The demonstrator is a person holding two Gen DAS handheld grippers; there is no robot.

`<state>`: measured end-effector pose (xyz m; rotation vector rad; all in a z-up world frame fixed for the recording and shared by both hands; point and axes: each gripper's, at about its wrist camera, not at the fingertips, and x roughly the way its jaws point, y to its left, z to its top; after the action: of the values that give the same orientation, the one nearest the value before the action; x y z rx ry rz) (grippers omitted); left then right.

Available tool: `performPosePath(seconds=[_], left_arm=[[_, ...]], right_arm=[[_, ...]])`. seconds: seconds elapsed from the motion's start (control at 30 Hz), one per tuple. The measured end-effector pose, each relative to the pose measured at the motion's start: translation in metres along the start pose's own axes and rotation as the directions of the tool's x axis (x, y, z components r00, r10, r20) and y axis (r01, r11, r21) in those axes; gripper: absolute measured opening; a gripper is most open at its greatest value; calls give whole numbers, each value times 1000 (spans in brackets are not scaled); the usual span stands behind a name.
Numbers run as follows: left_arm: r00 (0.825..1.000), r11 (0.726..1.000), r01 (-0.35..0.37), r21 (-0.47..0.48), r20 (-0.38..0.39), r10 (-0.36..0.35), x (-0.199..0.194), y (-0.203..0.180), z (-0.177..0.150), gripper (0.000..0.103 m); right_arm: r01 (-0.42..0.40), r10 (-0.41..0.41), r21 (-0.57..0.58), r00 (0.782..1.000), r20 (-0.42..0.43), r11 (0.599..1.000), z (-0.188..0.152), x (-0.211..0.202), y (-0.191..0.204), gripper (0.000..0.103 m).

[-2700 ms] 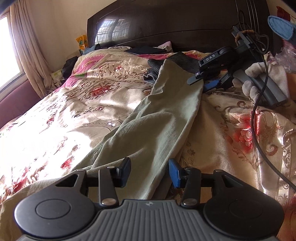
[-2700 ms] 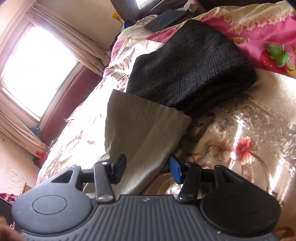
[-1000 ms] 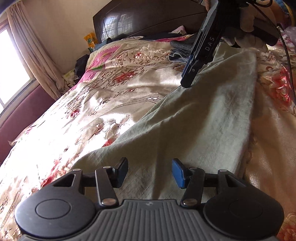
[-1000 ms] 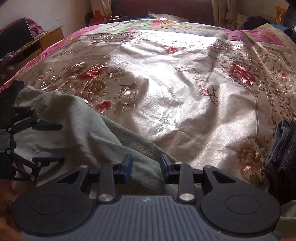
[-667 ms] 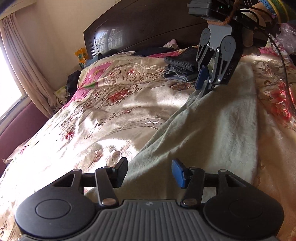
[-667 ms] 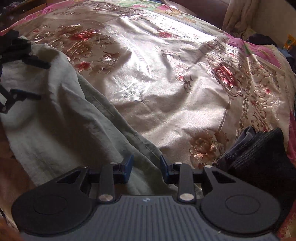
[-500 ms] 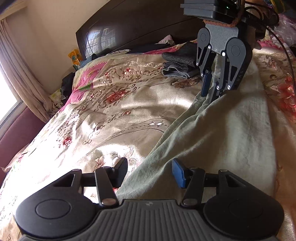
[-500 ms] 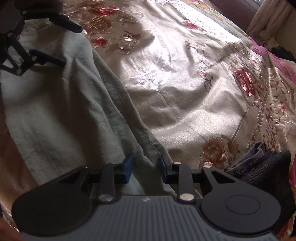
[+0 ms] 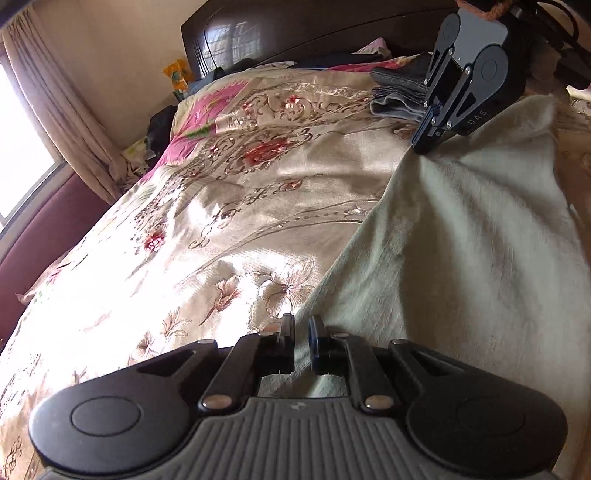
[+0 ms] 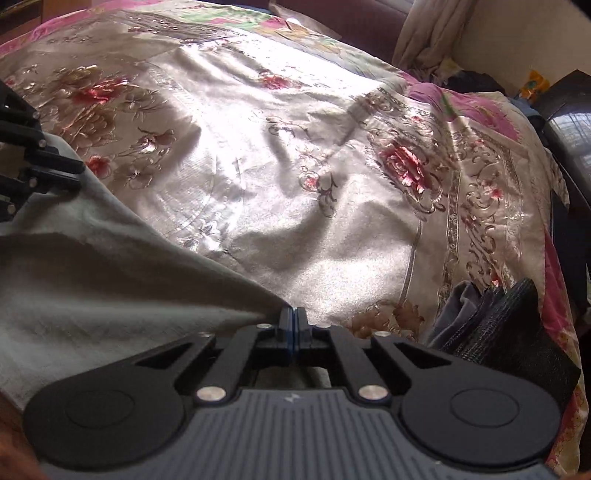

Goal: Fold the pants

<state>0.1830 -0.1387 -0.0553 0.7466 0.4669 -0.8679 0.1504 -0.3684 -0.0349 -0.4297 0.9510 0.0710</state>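
Pale green pants (image 9: 461,236) lie on the floral bedspread, stretched between my two grippers. My left gripper (image 9: 301,334) is shut on the near edge of the pants. My right gripper (image 10: 294,322) is shut on the far edge of the pants (image 10: 92,266). The right gripper also shows in the left wrist view (image 9: 428,142), pinching the cloth at the far corner. The left gripper also shows at the left edge of the right wrist view (image 10: 70,175).
A stack of folded dark clothes (image 9: 399,92) lies near the dark headboard (image 9: 314,33); it also shows in the right wrist view (image 10: 506,332). The floral bedspread (image 9: 221,206) spreads left of the pants. A curtain and window (image 9: 44,122) are at left.
Both grippers have closed on the left edge of the pants. The right gripper has moved lower, onto the far corner of the cloth.
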Motion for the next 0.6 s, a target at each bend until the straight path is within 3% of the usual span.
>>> performPosePath(seconds=[0.1, 0.17, 0.23, 0.33, 0.4, 0.5, 0.57, 0.6], left_arm=[[1000, 1000, -5, 22, 15, 5, -13, -6, -4, 33], [1000, 1000, -14, 26, 26, 14, -24, -11, -8, 42], [1000, 999, 9, 35, 15, -9, -33, -18, -14, 44], [999, 994, 31, 104, -42, -27, -44, -39, -33, 42], [997, 994, 48, 103, -59, -42, -57, -44, -40, 40], [994, 992, 59, 107, -99, -49, -73, -47, -43, 41], [992, 991, 46, 128, -122, -30, -76, -50, -48, 42], [991, 990, 37, 135, -132, -19, -77, -51, -49, 42]], right_arm=[[11, -11, 21, 1000, 6, 1000, -16, -15, 2, 13], [44, -50, 107, 997, 55, 993, -33, -41, -6, 38], [86, -106, 207, 991, 87, 974, -55, -65, -16, 42], [109, -149, 399, 987, 68, 910, -95, -91, -34, 42], [76, -130, 582, 990, 52, 810, -126, -102, -48, 43], [-73, -35, 842, 993, 109, 534, -179, -111, -63, 44], [-119, -50, 898, 987, 154, 423, -203, -111, -64, 44], [-111, -80, 912, 985, 154, 394, -209, -110, -65, 44]])
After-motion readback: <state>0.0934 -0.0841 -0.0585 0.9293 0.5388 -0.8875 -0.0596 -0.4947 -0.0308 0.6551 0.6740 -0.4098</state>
